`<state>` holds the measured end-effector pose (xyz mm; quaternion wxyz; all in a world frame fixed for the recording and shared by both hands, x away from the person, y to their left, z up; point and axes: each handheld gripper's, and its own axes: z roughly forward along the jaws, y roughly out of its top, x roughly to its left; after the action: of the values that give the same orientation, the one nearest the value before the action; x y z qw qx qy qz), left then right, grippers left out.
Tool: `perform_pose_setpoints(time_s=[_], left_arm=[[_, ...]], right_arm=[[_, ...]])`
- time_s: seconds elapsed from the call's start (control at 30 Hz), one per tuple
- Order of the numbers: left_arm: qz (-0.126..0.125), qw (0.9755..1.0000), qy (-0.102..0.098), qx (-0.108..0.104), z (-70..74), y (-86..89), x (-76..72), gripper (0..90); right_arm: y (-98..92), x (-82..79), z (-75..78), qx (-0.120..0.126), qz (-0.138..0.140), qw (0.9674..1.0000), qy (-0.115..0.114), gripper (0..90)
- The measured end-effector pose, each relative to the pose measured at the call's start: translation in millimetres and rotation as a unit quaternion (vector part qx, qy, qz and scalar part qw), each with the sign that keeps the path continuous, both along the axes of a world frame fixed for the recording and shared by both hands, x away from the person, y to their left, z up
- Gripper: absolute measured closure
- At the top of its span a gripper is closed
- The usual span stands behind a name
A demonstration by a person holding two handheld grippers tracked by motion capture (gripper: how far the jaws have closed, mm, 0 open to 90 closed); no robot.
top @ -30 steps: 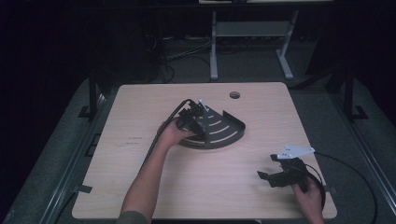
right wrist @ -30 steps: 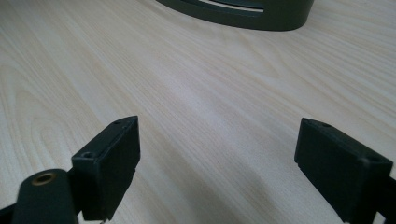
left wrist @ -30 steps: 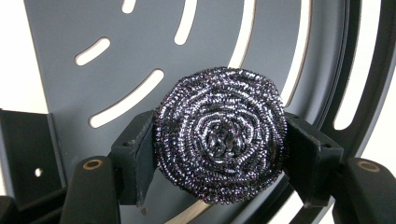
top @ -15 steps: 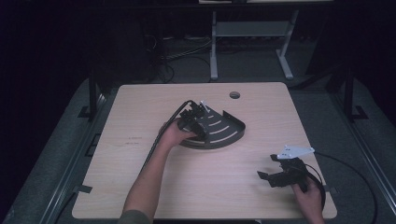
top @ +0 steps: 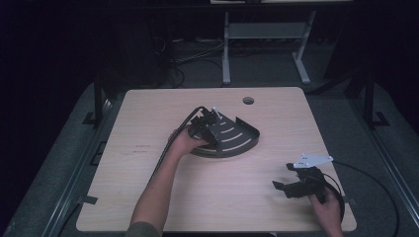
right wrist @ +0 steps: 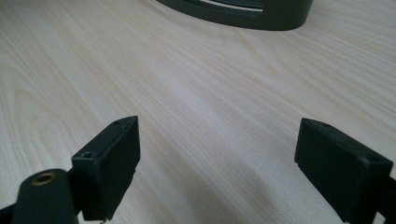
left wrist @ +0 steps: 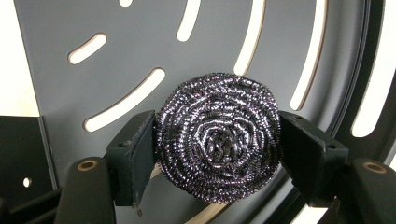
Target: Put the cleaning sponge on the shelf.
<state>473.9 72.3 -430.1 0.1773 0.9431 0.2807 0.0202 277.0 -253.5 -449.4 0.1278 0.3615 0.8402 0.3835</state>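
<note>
Steel scourer (left wrist: pixel 218 142) btwn L gripper (left wrist: pixel 215 149) pads, on slotted tray (left wrist: pixel 289 42).

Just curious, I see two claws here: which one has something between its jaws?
The left claw, over the slotted dark tray: a steel wool scrubber sits between its jaws, which have just been opening. The right claw gapes over bare table.

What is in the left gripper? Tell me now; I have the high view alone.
Observer: A round silver steel-wool scourer sits between the pads of the left gripper. Both pads touch its sides, and the jaws have just been opening.
Operator: Report what lies behind it.
Observer: The floor of the dark grey slotted tray, with pale wood showing through the slots.
Operator: Check the right gripper.
Observer: The right gripper is open, with nothing between its pads, over the bare light wooden table.
</note>
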Motion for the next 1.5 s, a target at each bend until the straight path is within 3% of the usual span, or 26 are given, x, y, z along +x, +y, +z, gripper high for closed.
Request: perform_pose_setpoints(time_s=[0.4, 0.8, 1.5], left_arm=[[0.002, 1.0, -0.006, -0.006, 4.7, 0.4, -1.4, 23.7], [0.001, 0.9998, -0.009, -0.017, 12.4, 3.9, -3.7, 22.9], [-0.005, 0.999, -0.029, -0.032, 34.6, 16.9, -24.0, 21.7]], right_arm=[[0.9, 0.2, -0.1, -0.003, 0.0, 1.0, 0.001, 13.8], [1.6, -0.1, 0.0, -0.003, 0.0, 1.0, 0.002, 13.9], [6.2, 0.4, 1.0, -0.007, 0.004, 1.0, -0.002, 13.8]])
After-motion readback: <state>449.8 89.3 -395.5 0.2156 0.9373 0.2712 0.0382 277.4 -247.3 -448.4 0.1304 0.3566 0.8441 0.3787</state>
